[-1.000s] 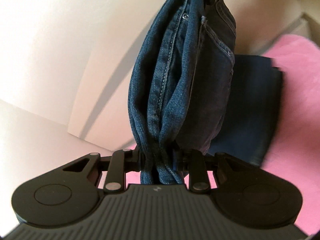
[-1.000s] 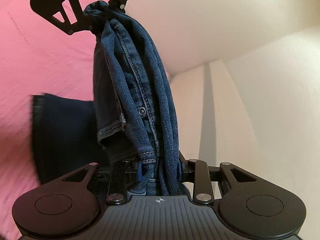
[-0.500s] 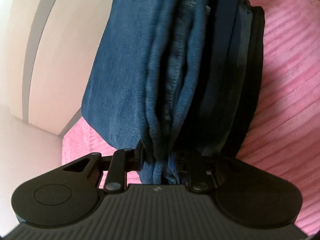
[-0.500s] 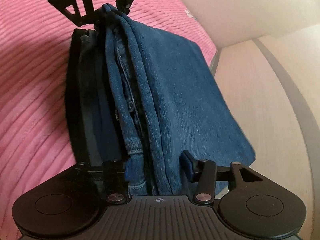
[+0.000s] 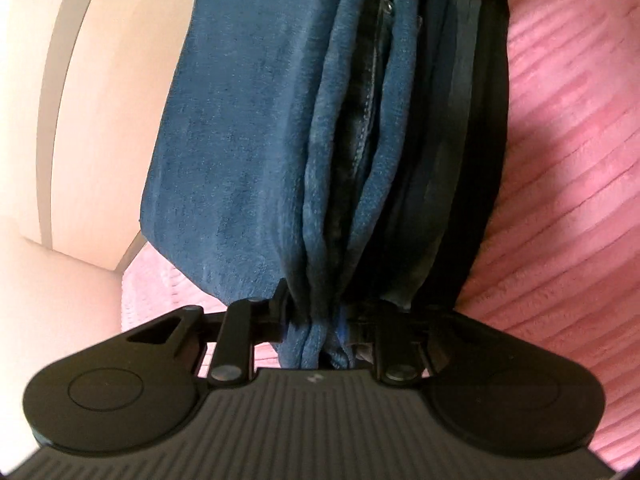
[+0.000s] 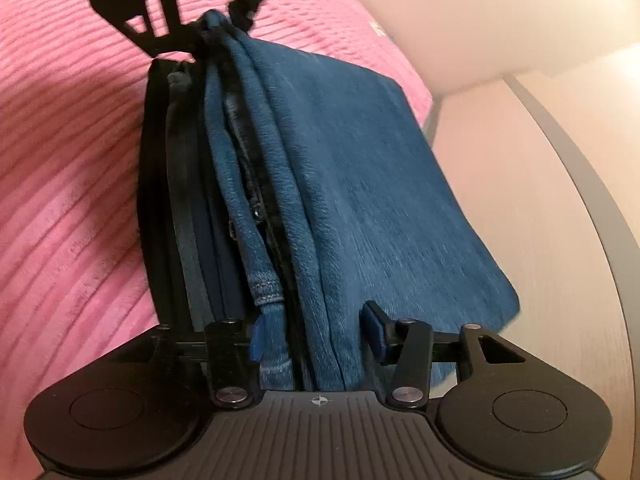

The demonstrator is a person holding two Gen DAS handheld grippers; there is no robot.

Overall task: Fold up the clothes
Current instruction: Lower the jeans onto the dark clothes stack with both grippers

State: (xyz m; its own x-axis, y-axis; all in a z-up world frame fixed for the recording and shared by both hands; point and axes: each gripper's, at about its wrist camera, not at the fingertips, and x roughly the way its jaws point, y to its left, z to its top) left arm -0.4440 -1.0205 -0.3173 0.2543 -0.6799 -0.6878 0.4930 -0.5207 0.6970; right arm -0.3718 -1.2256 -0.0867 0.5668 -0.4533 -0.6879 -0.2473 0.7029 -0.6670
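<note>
Left jaws pinch folded blue jeans (image 5: 248,152); right jaws parted, pad clear of denim, atop dark stack (image 6: 160,216).

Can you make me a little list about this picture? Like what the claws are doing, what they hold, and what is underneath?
left claw: shut, pinching one end of the folded jeans
right claw: open, pads off the denim, jeans end lying between them
under the jeans: a stack of darker folded clothes
surface: pink ribbed blanket
background: pale wall
</note>
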